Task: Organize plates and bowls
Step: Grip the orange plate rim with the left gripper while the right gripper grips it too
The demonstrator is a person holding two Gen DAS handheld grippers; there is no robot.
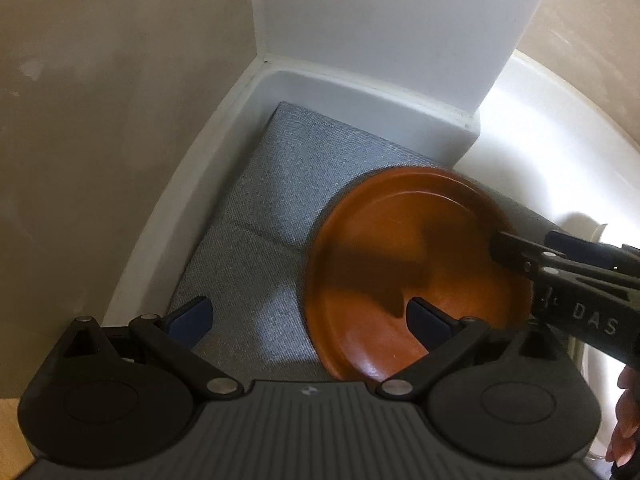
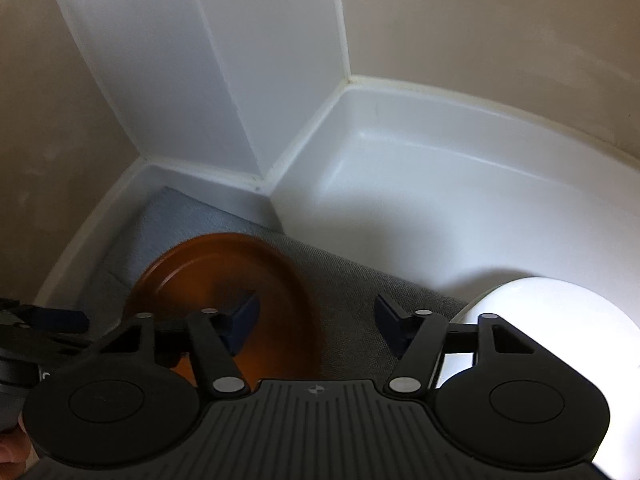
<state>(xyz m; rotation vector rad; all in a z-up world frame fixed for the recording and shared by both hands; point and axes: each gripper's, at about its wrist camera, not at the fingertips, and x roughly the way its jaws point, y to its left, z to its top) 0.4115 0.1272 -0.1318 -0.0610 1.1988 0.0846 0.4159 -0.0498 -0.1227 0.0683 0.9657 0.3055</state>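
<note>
My right gripper [image 2: 316, 322]: jaws half-spread, nothing between the pads; the left pad hangs over the brown plate [image 2: 224, 300], the right over bare mat, which I read as lining up on the plate's near rim. My left gripper [image 1: 308, 318]: jaws wide, empty, one finger above the same plate. Brown plate: lying flat on the grey woven mat [image 1: 256, 208], set in the white corner. White dish [image 2: 560, 304]: at the mat's right edge, probably next for sorting.

Dim, fisheye-warped views; motion blur and shadows on the brown plate [image 1: 416, 264].
</note>
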